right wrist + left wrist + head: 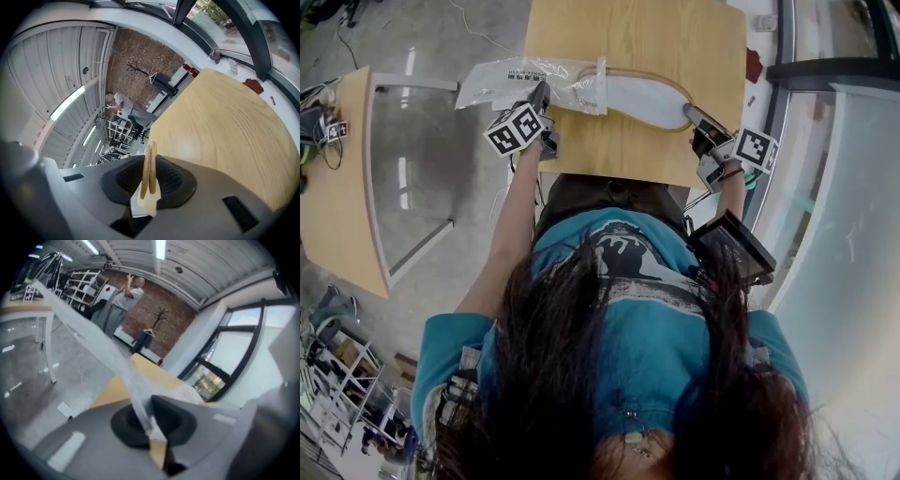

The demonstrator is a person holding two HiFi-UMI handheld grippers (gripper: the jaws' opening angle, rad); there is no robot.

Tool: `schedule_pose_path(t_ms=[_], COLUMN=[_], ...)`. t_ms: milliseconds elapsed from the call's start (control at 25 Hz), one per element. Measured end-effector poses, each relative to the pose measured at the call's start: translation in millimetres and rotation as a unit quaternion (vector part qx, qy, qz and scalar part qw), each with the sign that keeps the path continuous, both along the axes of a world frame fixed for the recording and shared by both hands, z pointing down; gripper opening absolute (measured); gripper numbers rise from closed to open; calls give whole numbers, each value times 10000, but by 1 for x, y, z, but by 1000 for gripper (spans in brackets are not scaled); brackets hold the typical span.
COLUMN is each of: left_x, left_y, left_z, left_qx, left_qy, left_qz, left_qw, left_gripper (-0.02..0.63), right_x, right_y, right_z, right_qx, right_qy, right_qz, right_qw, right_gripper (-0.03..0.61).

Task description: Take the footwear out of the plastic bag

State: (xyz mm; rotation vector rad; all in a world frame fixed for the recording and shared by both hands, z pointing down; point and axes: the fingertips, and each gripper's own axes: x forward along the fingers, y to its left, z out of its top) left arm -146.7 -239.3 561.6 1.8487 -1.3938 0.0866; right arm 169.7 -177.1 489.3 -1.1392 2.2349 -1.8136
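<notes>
The person's hair [581, 394] and teal shirt [656, 319] fill the lower half of the head view and cover the near edge of the tabletop [647, 28], whose far side is cut off by the top of the frame. The left gripper view is blurred, so little beyond the jaws reads clearly there. The left end of the slipper [649, 99] sits inside the bag [520, 80] and shows only dimly through the crinkled film. Whether it is one slipper or a stacked pair cannot be told from above.

The wooden tabletop bears both things. The clear bag lies across its left part and reaches out past the left edge; the dark print on it is too small to read. The slipper lies flat across the tabletop with its right part out of the bag's mouth. It shows a white sole with a thin tan rim.

The left hand-held gripper [541, 94] is closed on the bag's near edge. In the left gripper view the bag [93, 341] stretches from the upper left down into the shut jaws. The right hand-held gripper [690, 113] grips the slipper's right end. In the right gripper view two thin tan layers of the slipper [149, 166] stand edge-on, pinched between narrow-set pads
</notes>
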Motion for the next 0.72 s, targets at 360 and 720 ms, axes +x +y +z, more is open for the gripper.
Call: schedule_pose_path(t_ms=[360,720], left_x=[-28,-19], left_y=[1,9], left_z=[16,29], left_qx=[-138,-386], left_qy=[-809,-372], left_qz=[-337,-544], left_qw=[9961,9971], left_gripper=[0,0], right_x=[27,60], right_y=[4,-5], right_z=[1,-33], right_qx=[-118,324], right_qy=[141,-306], right_qz=[534,1311], right_qw=[9984,9904], right_gripper=[74,71])
